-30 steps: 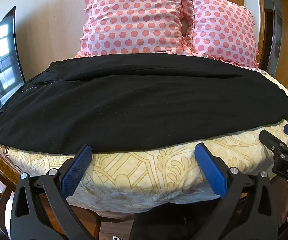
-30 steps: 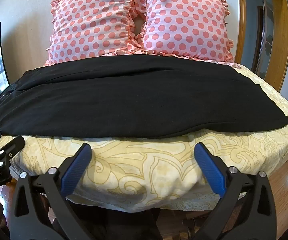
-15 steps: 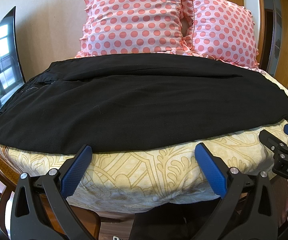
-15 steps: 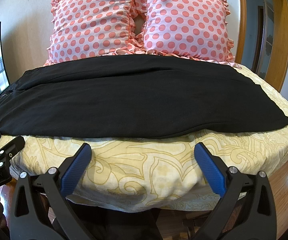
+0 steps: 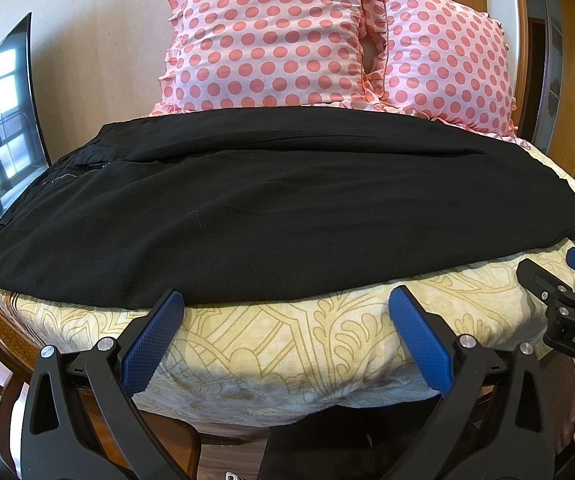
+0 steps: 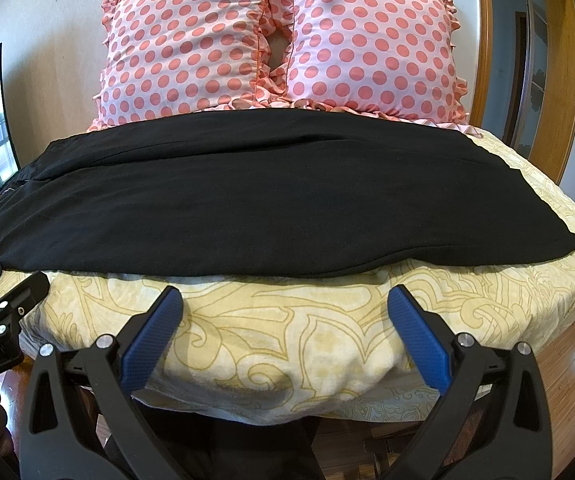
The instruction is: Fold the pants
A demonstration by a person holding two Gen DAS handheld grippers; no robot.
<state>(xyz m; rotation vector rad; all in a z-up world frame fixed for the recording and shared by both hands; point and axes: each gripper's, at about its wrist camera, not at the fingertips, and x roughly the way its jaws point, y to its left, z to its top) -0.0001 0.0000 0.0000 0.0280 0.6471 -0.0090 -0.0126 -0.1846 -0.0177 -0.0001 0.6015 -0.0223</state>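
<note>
Black pants [image 5: 287, 208] lie flat, seemingly halved lengthwise; both grippers' fingers [image 5: 151, 340] [image 6: 419, 344] spread, holding nothing.

Black pants [image 5: 287, 208]; pale yellow bedspread [image 5: 287, 344] with tan scroll pattern; two pink pillows [image 6: 279, 40] with coral polka dots; black left gripper [image 5: 287, 332], blue pads [image 5: 155, 336]; right gripper [image 6: 285, 330] likewise.
</note>
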